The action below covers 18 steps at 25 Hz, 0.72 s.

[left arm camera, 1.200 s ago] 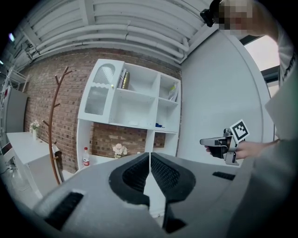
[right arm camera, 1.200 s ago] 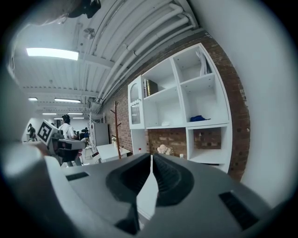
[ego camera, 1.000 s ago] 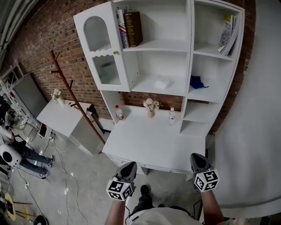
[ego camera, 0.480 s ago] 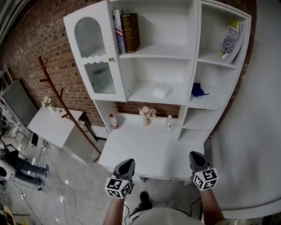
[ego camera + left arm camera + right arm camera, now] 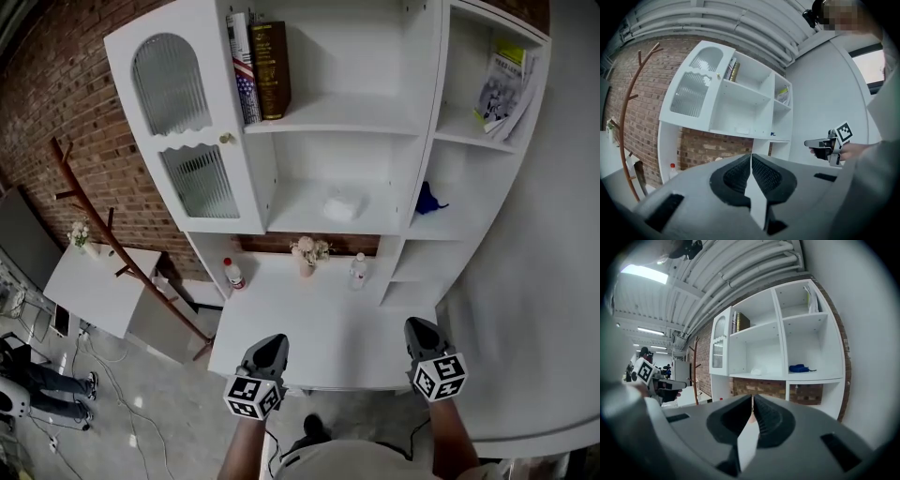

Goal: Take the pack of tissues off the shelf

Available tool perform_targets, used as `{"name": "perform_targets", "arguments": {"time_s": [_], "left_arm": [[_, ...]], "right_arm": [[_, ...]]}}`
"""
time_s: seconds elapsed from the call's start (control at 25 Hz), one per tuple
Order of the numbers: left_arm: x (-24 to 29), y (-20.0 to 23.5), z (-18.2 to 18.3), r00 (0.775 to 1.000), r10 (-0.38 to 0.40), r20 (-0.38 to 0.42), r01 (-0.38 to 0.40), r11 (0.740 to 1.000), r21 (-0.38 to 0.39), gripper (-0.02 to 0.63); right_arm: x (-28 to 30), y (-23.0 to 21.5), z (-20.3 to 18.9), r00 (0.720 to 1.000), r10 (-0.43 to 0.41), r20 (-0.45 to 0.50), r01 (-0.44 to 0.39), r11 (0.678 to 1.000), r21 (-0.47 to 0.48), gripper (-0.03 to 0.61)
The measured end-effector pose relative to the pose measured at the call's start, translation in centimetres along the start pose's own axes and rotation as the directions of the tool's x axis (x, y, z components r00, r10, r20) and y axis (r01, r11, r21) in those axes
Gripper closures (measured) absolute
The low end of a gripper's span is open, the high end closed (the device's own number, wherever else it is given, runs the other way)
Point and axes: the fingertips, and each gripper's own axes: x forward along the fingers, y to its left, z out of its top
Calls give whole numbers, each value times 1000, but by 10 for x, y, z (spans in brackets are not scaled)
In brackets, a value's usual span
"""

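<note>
The white pack of tissues (image 5: 341, 204) lies on the middle shelf of the white shelf unit (image 5: 330, 116), above the desk. It shows small in the left gripper view (image 5: 742, 130) and in the right gripper view (image 5: 756, 372). My left gripper (image 5: 272, 349) hovers at the desk's near edge, shut and empty. My right gripper (image 5: 419, 333) is held at the desk's near right corner, also shut with nothing in it. Both point level toward the shelves, well short of the tissues.
A glass cabinet door (image 5: 183, 141) stands swung open at the left. Books (image 5: 258, 66) fill the top shelf, and a blue cloth (image 5: 428, 199) lies in the right compartment. On the desk (image 5: 309, 342) stand a flower vase (image 5: 307, 256) and two bottles (image 5: 357, 271). A wooden coat rack (image 5: 122, 253) stands at left.
Both grippers have moved forward toward the desk and shelf unit, which now looks larger and closer. Their jaws stay shut.
</note>
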Motion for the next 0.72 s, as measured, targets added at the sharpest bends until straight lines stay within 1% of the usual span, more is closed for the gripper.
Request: {"name": "perform_targets", "arguments": {"time_s": [0.32,0.56,0.72], "left_arm": [[29,36,6,997,-69,-16,69,998,13,583],[46,56,11,993,-119,-23,119,992,33,583],[58,59,16,989,-145,-19,146,988,44,583]], "right_arm": [[36,11,10,999,-51,-2,50,999,-21,545],[46,15,13,996,-89,-10,88,996,-32,545],[43,12,15,994,-108,-25,107,993,-44,545]]}}
